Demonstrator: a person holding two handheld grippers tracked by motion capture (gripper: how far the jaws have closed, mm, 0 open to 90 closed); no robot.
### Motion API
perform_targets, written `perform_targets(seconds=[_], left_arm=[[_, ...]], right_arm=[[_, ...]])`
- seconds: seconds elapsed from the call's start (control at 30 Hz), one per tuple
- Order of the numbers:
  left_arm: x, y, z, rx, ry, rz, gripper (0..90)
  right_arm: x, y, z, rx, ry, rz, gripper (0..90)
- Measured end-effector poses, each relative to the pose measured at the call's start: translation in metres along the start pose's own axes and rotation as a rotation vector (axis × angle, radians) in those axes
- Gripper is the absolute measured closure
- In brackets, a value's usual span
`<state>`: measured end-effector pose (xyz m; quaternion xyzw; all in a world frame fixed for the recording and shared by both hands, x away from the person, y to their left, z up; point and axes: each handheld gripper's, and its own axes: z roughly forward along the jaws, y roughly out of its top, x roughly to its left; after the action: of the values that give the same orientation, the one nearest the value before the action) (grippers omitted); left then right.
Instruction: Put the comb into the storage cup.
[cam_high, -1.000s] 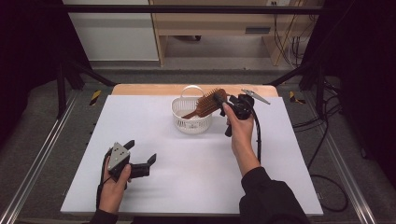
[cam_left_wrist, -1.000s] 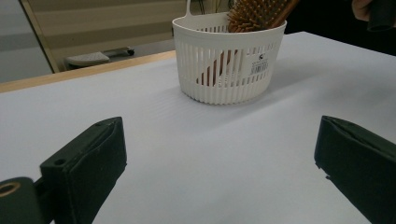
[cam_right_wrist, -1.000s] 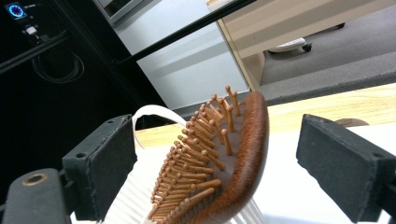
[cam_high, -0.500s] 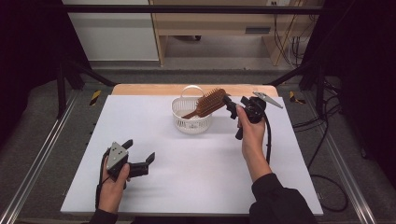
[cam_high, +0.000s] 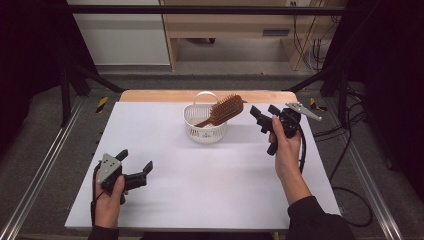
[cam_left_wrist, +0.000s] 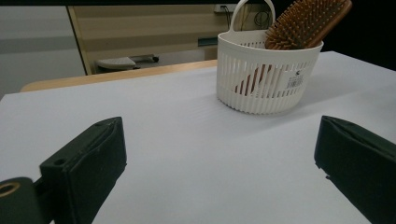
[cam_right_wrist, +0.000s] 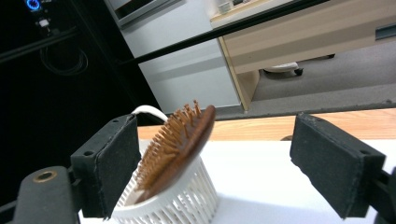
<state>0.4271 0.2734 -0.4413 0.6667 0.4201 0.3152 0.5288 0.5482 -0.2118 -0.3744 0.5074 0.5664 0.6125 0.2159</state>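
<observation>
Inside the basket (cam_high: 205, 126) the hairbrush (cam_high: 226, 110) handle is seemingly hidden; left gripper (cam_high: 135, 167) and right gripper (cam_high: 264, 114) gape empty

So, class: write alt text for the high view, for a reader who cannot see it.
A wooden hairbrush leans handle-down in a white basket on a white table. The right tongs are open beside it, empty; the left tongs rest open near the front.

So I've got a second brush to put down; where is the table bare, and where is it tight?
The sheet left of the basket is bare, as is the wide middle between both hand-held grippers. It is tight at the far edge, between the hairbrush and the right hand-held gripper.
</observation>
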Motion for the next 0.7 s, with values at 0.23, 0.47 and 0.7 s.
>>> perform_targets(seconds=[0.23,0.47,0.7], left_arm=[[0.002,-0.003,-0.021,-0.008,0.008,0.000,1.9],[0.007,-0.006,-0.035,-0.013,0.023,-0.005,1.6],[0.011,-0.007,-0.031,-0.010,0.028,-0.012,2.0]], right_arm=[[-0.013,-0.003,-0.023,-0.011,-0.030,-0.031,12.7],[-0.025,-0.013,-0.038,0.024,-0.053,-0.052,6.6],[-0.031,-0.022,-0.052,0.042,-0.081,-0.095,5.8]])
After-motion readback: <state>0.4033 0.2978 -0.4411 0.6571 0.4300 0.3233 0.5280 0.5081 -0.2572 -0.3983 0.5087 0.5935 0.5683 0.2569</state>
